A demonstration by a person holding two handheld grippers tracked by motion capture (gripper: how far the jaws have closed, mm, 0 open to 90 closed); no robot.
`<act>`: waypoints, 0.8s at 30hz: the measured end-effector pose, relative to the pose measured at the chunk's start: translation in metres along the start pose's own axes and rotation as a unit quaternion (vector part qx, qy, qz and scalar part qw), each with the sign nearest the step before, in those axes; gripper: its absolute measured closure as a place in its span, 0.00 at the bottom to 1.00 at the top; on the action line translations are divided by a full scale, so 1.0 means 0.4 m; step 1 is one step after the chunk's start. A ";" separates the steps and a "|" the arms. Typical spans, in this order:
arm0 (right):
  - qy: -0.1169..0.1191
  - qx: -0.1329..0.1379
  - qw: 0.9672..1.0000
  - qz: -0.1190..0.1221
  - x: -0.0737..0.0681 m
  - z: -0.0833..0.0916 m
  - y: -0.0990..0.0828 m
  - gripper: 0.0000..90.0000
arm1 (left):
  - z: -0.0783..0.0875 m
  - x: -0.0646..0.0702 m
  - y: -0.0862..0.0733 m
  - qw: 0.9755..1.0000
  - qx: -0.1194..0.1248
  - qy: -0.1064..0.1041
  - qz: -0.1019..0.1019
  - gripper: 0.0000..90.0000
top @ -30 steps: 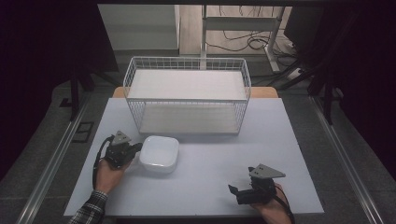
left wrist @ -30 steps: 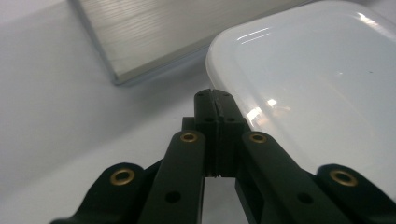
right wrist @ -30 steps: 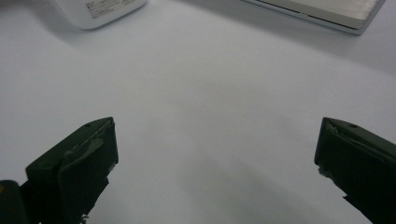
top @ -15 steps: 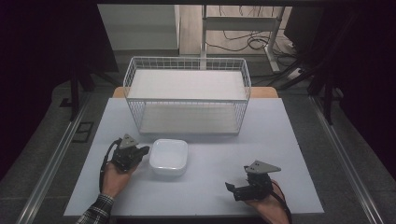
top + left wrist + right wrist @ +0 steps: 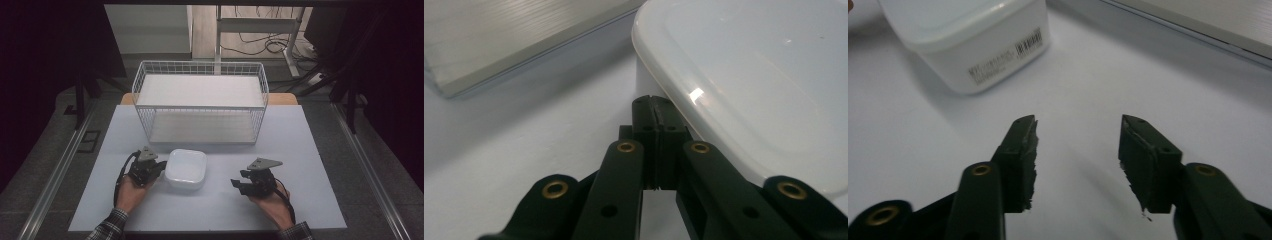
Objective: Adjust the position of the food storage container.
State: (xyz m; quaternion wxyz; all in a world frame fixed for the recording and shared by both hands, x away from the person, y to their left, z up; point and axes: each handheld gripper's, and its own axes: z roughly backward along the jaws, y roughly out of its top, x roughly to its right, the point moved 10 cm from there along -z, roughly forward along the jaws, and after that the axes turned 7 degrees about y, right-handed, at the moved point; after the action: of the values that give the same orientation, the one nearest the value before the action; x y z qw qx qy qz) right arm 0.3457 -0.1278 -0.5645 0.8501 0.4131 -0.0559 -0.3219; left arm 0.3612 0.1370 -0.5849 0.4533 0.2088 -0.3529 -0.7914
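While the white lidded container [image 5: 186, 168] sits on the table [image 5: 310, 150] in front of the wire basket [image 5: 200, 102], the left gripper [image 5: 156, 167] is pressed shut against its side and the right gripper [image 5: 239, 181] is held spread, apart. Light, stiff, smooth plastic is judged (likely slippery); the lid rim is best gripped.

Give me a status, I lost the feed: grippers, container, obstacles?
Left gripper shut, jaws pressed against the white container side. Right gripper open, empty, short of it. Wire basket behind, apart.
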 end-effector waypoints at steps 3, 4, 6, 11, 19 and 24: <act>0.002 -0.007 1.000 0.009 0.006 -0.022 0.022 0.65 | -0.002 0.033 0.005 1.000 0.000 -0.012 -0.005 1.00; 0.003 -0.006 1.000 0.009 0.008 -0.028 0.027 0.67 | -0.003 0.041 0.007 1.000 0.000 -0.014 -0.009 1.00; 0.003 -0.006 1.000 0.011 0.013 -0.042 0.040 0.72 | -0.005 0.068 0.013 1.000 0.001 -0.028 -0.014 1.00; 0.006 -0.005 1.000 0.011 0.026 -0.074 0.062 0.86 | -0.016 0.111 0.016 0.998 -0.006 -0.049 -0.031 1.00; 0.003 -0.003 1.000 0.006 0.046 -0.128 0.101 0.99 | -0.089 0.056 0.063 0.999 0.009 -0.037 -0.006 1.00; -0.004 -0.004 1.000 0.011 0.058 -0.157 0.107 0.99 | -0.107 0.074 0.064 0.998 0.011 -0.056 0.001 1.00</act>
State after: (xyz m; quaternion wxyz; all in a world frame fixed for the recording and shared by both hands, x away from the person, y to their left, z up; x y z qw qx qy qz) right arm 0.4081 -0.0807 -0.5778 0.8552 0.4073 -0.0630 -0.3142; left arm 0.3888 0.0870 -0.5944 0.4312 0.1691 -0.3861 -0.7978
